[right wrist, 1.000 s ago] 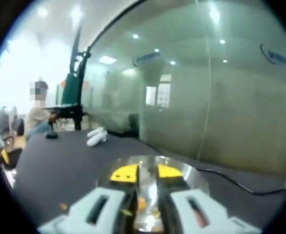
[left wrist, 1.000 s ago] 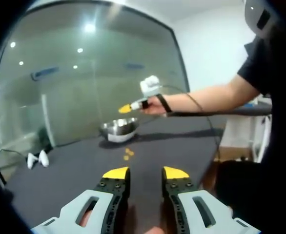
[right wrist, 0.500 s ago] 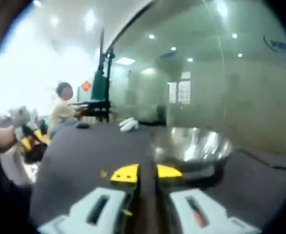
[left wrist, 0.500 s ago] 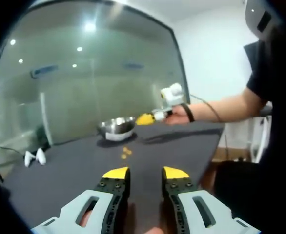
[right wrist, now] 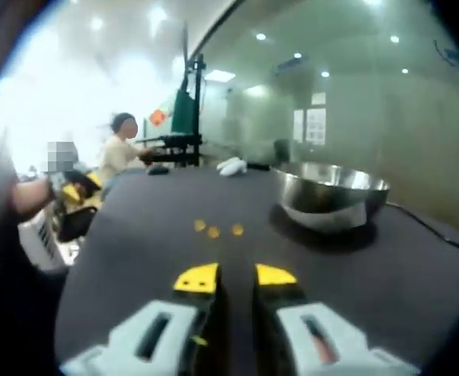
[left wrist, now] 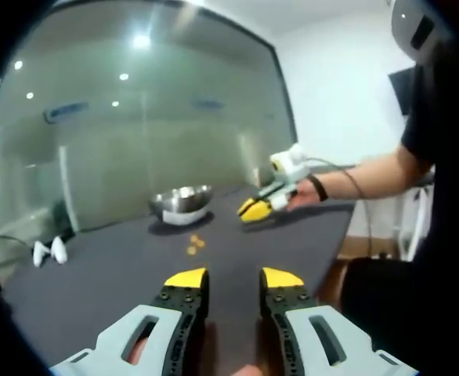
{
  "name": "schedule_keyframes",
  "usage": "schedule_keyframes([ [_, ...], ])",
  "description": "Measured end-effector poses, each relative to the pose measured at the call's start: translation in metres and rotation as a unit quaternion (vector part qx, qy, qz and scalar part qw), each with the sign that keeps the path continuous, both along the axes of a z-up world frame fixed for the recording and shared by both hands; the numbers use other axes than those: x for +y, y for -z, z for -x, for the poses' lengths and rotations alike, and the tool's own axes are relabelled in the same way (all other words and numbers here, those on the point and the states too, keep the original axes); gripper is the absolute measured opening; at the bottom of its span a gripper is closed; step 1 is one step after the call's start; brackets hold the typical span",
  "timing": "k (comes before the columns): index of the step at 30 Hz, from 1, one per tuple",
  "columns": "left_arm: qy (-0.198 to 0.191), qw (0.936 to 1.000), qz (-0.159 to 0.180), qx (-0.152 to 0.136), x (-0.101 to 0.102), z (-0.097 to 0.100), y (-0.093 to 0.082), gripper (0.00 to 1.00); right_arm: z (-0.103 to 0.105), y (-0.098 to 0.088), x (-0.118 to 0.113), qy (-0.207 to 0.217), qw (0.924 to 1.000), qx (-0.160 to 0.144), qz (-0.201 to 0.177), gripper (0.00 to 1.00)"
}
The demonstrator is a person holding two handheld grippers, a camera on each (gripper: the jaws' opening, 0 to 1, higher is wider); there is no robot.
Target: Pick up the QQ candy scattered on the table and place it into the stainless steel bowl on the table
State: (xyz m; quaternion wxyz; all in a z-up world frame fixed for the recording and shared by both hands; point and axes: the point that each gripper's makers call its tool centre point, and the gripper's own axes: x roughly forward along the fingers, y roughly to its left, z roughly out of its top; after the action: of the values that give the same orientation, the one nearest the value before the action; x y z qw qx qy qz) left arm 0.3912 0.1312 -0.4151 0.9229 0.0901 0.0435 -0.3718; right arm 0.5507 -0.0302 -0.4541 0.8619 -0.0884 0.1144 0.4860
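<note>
A: What is seen of the room and the surface?

B: A dark tabletop point(left wrist: 120, 274) is seen, backed by a large glass wall point(left wrist: 135, 133) in which ceiling lights are reflected. In the left gripper view, two small white objects point(left wrist: 48, 251) are found at the far left of the tabletop, near the glass.

A: Where are the task's things placed?

B: In the left gripper view, the steel bowl point(left wrist: 182, 204) is set on the tabletop toward the glass wall, and a few orange candies point(left wrist: 193, 244) are scattered just in front of it, apart from it. In the right gripper view, three candies point(right wrist: 215, 229) are seen near the middle of the tabletop, with the bowl point(right wrist: 330, 194) to their right.

A: How are the jaws held?

B: The left gripper point(left wrist: 233, 279) is held over the tabletop with its yellow-tipped jaws apart and nothing between them. To the right in that view, the right gripper point(left wrist: 254, 208) is held low over the tabletop in a hand point(left wrist: 301, 196), to the right of the bowl. In the right gripper view, the jaws of the right gripper point(right wrist: 236, 276) are seen with a narrow gap between the tips, and nothing is clamped. At the left of that view, a seated person point(right wrist: 120, 153) is made out beyond the tabletop.
</note>
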Motion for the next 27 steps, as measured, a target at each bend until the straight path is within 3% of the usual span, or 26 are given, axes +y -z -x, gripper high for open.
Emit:
schedule_keyframes([
  [13, -0.004, 1.0000, -0.005, 0.002, 0.003, 0.000, 0.003, 0.28, -0.019, 0.015, 0.033, -0.025, 0.9993, 0.014, 0.023, 0.17],
  [27, -0.033, 0.9995, -0.004, 0.000, 0.024, 0.002, -0.001, 0.28, -0.046, 0.025, 0.083, -0.060, 0.9970, 0.023, 0.042, 0.17],
])
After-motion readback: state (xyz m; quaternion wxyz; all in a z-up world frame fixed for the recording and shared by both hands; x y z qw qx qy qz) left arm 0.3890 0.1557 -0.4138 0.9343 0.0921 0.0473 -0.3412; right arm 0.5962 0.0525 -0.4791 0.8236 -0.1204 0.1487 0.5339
